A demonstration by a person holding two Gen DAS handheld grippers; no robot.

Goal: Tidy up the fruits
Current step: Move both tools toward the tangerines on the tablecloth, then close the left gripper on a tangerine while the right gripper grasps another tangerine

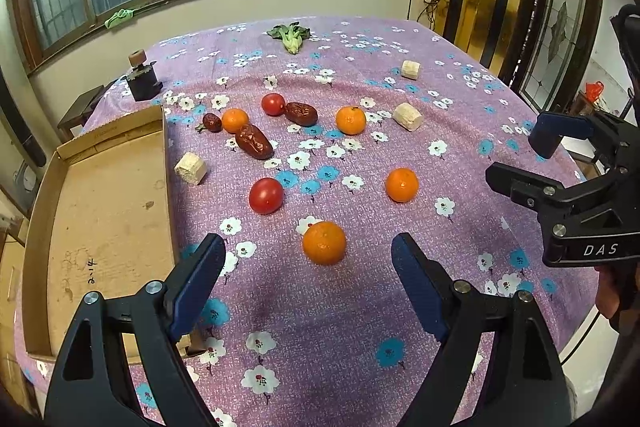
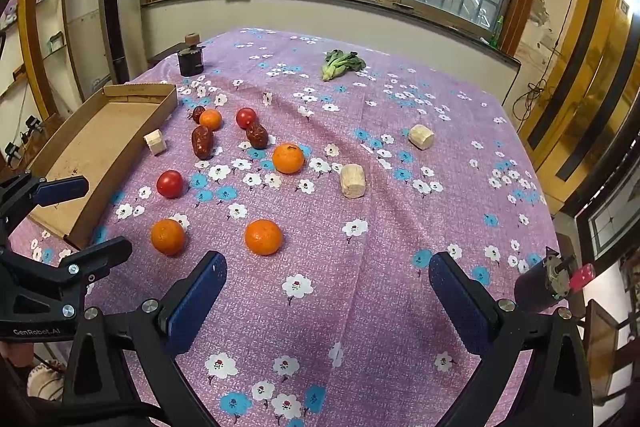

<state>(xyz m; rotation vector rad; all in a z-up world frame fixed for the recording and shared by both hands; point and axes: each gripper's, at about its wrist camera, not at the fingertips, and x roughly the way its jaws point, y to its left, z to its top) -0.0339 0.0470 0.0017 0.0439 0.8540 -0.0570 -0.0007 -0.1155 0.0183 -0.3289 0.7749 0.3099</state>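
Note:
Several fruits lie on a purple flowered tablecloth (image 1: 360, 307). The nearest orange mandarin (image 1: 324, 242) lies just ahead of my open, empty left gripper (image 1: 308, 267); it shows at the left in the right wrist view (image 2: 168, 236). Another mandarin (image 2: 263, 236) lies ahead and left of my open, empty right gripper (image 2: 328, 283). More mandarins (image 1: 351, 120), red tomatoes (image 1: 266, 195) and dark red dates (image 1: 254, 142) lie farther off. A shallow cardboard tray (image 1: 108, 195) stands at the left, empty. The right gripper (image 1: 516, 155) also shows at the right edge of the left wrist view.
Pale cork-like blocks (image 1: 191, 168) (image 1: 407, 115) (image 1: 411, 69) lie among the fruit. A green leafy vegetable (image 1: 291, 35) lies at the far edge. A dark jar with a stopper (image 1: 142, 79) stands at the far left. A small motor (image 2: 548, 283) sits at the table's right edge.

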